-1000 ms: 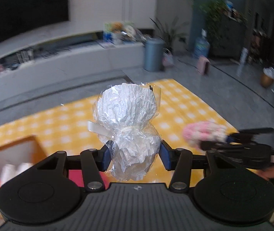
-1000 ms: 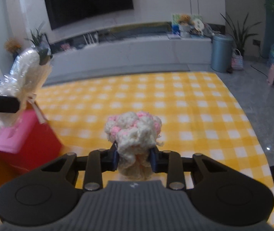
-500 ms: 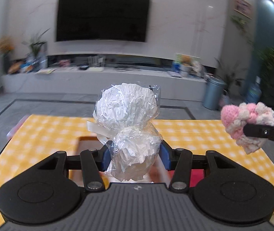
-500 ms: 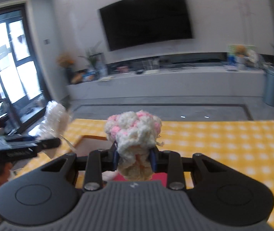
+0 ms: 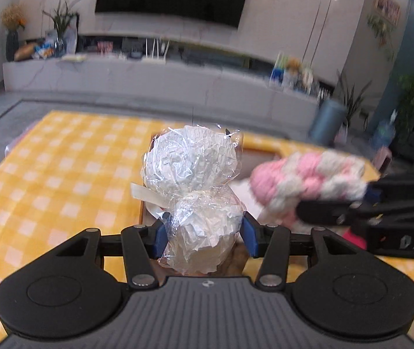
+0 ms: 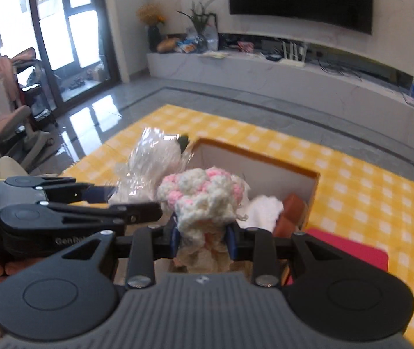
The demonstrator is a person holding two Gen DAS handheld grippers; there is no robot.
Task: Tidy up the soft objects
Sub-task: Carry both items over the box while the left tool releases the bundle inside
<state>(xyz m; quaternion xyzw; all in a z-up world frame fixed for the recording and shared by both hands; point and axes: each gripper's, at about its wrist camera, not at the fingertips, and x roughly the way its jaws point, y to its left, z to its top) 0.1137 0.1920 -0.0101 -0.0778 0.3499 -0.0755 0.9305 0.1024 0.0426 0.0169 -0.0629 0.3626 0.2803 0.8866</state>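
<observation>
From the left wrist camera, the left gripper (image 5: 204, 234) is clenched on a white bundle wrapped in clear cellophane (image 5: 195, 186), its blue pads (image 5: 160, 237) pressing the lower lobe from both sides while the upper lobe stands free above them. Holding it low like that probably keeps the crinkly wrap from slipping and leaves the bulk visible. The bundle hangs over the near end of an open box (image 5: 260, 152) that sits on the yellow checked cloth (image 5: 61, 174). Coming in from the right side of this view, blurred, is the right gripper (image 5: 332, 203) carrying a pink and white knitted piece (image 5: 305, 180), close beside the bundle but apart from it.

From the right wrist camera, the right gripper (image 6: 204, 238) is grasping the knitted piece (image 6: 201, 196) by its narrow lower part, the fluffy head sitting above the pads. Directly beyond it is the box (image 6: 253, 157), with a white soft thing (image 6: 265, 210) and a brown block (image 6: 292, 206) already inside, and a red item (image 6: 349, 254) just beside its near corner. The left gripper (image 6: 113, 196) reaches in from the left with the wrapped bundle (image 6: 151, 165) at the box's rim. Both loads seem to be poised above the box because that is where the soft things are being gathered; neither is let go yet.
</observation>
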